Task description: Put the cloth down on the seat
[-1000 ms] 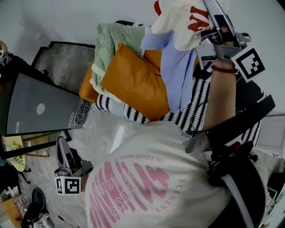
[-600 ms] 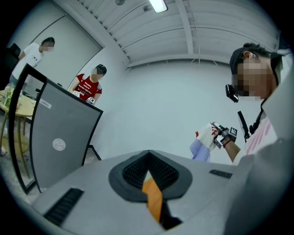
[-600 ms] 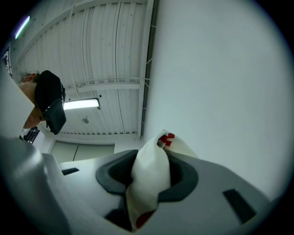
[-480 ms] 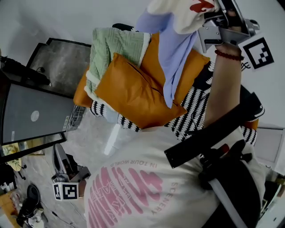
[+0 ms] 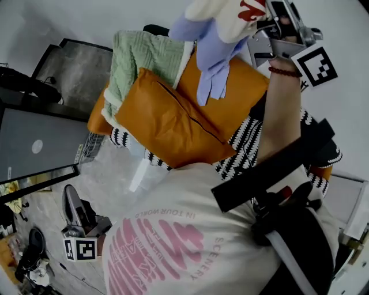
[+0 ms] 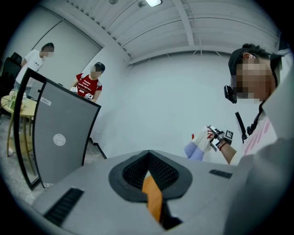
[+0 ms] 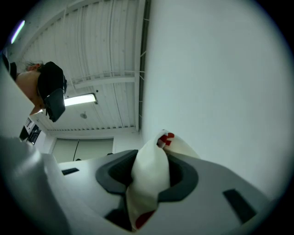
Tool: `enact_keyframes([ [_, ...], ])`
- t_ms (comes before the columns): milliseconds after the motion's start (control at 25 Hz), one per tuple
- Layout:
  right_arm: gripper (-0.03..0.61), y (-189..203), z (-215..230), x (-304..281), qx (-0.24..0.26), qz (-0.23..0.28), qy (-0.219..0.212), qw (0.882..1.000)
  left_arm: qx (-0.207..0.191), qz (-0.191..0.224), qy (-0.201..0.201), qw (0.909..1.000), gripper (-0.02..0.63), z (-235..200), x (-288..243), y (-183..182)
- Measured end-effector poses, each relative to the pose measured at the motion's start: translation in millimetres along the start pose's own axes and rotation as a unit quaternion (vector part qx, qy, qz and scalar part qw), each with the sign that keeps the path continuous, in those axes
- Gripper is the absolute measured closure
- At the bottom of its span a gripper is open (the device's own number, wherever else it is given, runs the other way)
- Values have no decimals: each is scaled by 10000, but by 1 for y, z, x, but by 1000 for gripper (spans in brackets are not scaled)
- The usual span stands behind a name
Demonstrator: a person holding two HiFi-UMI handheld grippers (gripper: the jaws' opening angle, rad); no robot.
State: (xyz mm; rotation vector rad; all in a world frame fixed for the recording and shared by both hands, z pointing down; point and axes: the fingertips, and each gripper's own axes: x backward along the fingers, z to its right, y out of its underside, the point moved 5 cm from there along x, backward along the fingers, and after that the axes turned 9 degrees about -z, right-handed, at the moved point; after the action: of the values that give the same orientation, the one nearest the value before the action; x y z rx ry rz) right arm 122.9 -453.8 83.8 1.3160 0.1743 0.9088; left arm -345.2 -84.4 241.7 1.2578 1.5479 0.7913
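My right gripper is raised at the top of the head view, shut on a cream cloth with red print. The cloth's lavender part hangs down from it over the orange seat. In the right gripper view the cloth fills the gap between the jaws. An orange cushion lies on the seat. My left gripper hangs low at the left, far from the seat. Its jaws are together with nothing held, and only a thin orange strip shows between them.
A green cloth is draped over the seat's left side. A black-and-white zigzag fabric lies under the cushion. A grey panel stands at the left, with a dark mat behind it. Two people stand beyond the panel.
My right gripper has carried the cloth farther over the orange seat, so its hanging end now sits above the seat back, not the cushion's front. The left gripper has drifted a little.
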Motion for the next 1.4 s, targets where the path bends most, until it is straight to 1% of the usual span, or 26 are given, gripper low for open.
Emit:
enact_keyframes([
  [80,440,36,19,7,-205,-433,297,9984,-77,-29,31,10000,604,6,-6,-3],
  [200,440,87,38,16,-284,-1113,659,9912,-149,-80,61,9998,604,13,-11,-7],
  [360,440,142,53,21,-534,-1600,662,9834,-208,-208,78,9995,604,19,-18,-8],
  [400,440,153,56,22,-527,-1732,709,9809,-211,-242,79,9995,604,20,-20,-8],
  [560,440,193,66,26,-239,-2276,954,9688,-253,-330,30,9991,604,20,-23,-7],
  [680,440,218,79,29,-264,-2532,1149,9602,-275,-333,-14,9991,604,20,-26,-8],
  [760,440,232,87,30,-223,-2763,1281,9522,-266,-351,-46,9990,604,20,-27,-8],
  [840,439,247,94,31,10,-3109,1460,9392,-252,-379,-83,9989,604,20,-27,-8],
  [920,439,263,102,34,399,-3493,1692,9207,-248,-398,-133,9988,604,19,-28,-6],
  [1080,440,293,111,33,1302,-4232,1961,8749,-222,-401,-253,9986,604,18,-27,-5],
  [1240,440,317,113,29,2034,-4745,2060,8313,-209,-422,-316,9984,604,18,-27,-5],
  [1320,440,332,116,28,2173,-5005,2047,8126,-184,-448,-349,9982,604,18,-27,-3],
  [1400,440,346,122,29,2085,-5252,2030,7997,-174,-466,-373,9981,604,17,-28,-2],
])
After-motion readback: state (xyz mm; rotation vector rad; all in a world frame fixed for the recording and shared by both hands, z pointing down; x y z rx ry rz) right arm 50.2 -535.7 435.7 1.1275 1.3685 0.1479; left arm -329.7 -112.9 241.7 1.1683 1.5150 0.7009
